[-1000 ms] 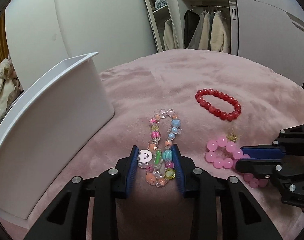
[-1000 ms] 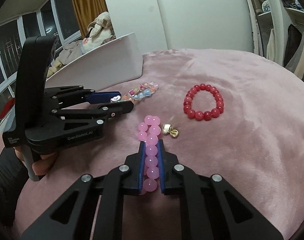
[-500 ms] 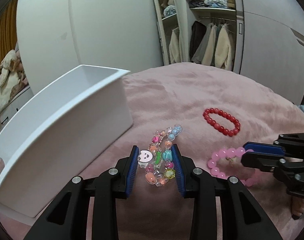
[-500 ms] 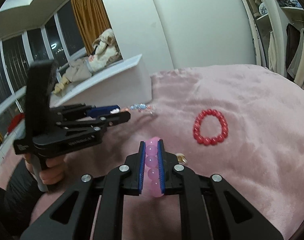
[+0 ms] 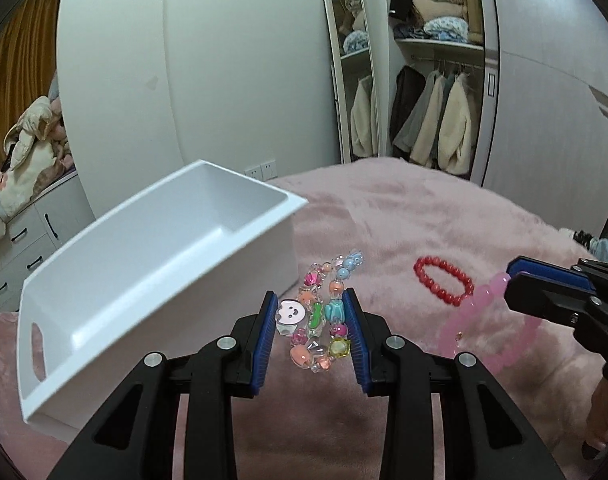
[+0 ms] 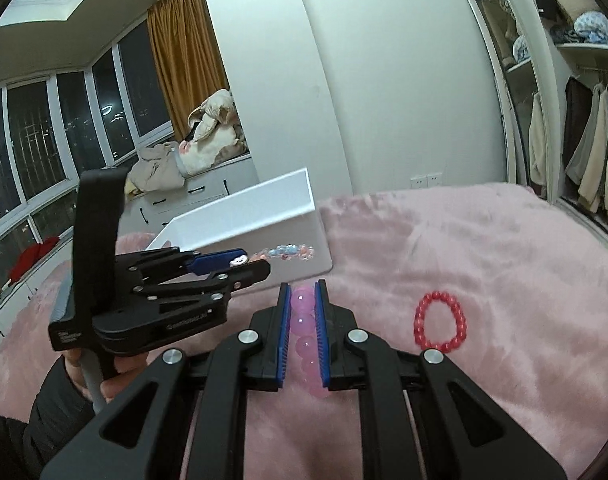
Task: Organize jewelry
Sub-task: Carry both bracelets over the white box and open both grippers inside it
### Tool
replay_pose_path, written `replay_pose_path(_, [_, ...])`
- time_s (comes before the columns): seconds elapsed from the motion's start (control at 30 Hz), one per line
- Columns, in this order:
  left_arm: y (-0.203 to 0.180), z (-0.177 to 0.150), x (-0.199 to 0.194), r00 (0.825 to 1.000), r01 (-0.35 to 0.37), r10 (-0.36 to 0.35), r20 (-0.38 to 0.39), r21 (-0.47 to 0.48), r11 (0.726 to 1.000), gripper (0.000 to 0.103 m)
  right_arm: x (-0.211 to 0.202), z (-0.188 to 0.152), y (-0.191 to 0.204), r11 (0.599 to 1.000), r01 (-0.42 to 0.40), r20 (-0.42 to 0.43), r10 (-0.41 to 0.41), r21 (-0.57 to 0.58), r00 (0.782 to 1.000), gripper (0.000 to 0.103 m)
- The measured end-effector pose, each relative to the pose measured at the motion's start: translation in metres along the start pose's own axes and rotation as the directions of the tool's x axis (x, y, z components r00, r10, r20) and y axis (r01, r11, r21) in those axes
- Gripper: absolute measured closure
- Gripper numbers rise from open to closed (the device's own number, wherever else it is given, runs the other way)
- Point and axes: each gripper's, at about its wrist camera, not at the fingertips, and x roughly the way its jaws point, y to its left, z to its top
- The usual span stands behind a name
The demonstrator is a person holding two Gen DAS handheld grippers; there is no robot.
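Now both tools lifted clear of the pink blanket [image 5: 444, 208], each carrying a bracelet.

Left tool [image 5: 311, 330]: narrowed onto the multicoloured bead bracelet [image 5: 324, 312], blue pads pressing it from both sides, a white smiley charm against the left pad, a yellow bead by the right pad. Far end of the loop reaching forward past the fingertips, hanging free of the blanket. Seen from the right wrist as a black frame held by a hand [image 6: 103, 380] in a dark sleeve, beads poking out ahead of its tips.

Right tool [image 6: 302, 336]: nearly closed, clamped on the pink bead bracelet [image 6: 304, 344], a single column of pale pink beads pinched between the blue pads. From the left wrist, the rest of that loop drooping below and to the left of the tips, blurred, with a small gold charm hanging inside it.

Ahead of the left tool and to its left: white tray [image 5: 83, 292], open side up, a slot handle in its near wall; nothing visible inside.

Between the two tools and a little beyond them: red bead bracelet [image 5: 444, 286] lying flat on the blanket, untouched; to the right of the right tool's tips in its own view.
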Motion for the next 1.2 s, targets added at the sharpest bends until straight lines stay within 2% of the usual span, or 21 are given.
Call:
replay_pose_path(0.2, [0.015, 0.012, -0.019, 0.999, -0.032, 0.032, 0.005, -0.024, 0.999, 0.065, 0.001, 0.022, 0.013, 0.999, 0.046, 0.032, -0.045, -0.021, 0.998, 0.091])
replay_pose_path(0.43, [0.038, 0.022, -0.057, 0.994, -0.088, 0.091, 0.067, -0.053, 0.995, 0.065, 0.009, 0.047, 0.033, 0.994, 0.087, 0.054, -0.083, -0.071, 0.995, 0.091])
replay_pose_path(0.57, [0.065, 0.026, -0.067, 0.984, -0.156, 0.164, 0.064, -0.115, 0.981, 0.065, 0.013, 0.062, 0.041, 0.993, 0.085, 0.076, -0.079, -0.083, 0.994, 0.091])
replay_pose_path(0.83, [0.115, 0.022, -0.062, 0.978, -0.196, 0.207, 0.029, -0.221, 0.955, 0.065, 0.035, 0.083, 0.055, 0.990, 0.058, 0.086, -0.048, -0.125, 0.995, 0.091])
replay_pose_path(0.97, [0.139, 0.019, -0.052, 0.966, -0.253, 0.259, -0.003, -0.233, 0.939, 0.065, 0.052, 0.098, 0.061, 0.988, 0.040, 0.083, -0.028, -0.148, 0.996, 0.091])
replay_pose_path(1.2, [0.176, 0.012, -0.041, 0.954, -0.290, 0.299, -0.019, -0.303, 0.908, 0.065, 0.094, 0.115, 0.066, 0.981, 0.022, 0.042, -0.014, -0.193, 0.999, 0.091])
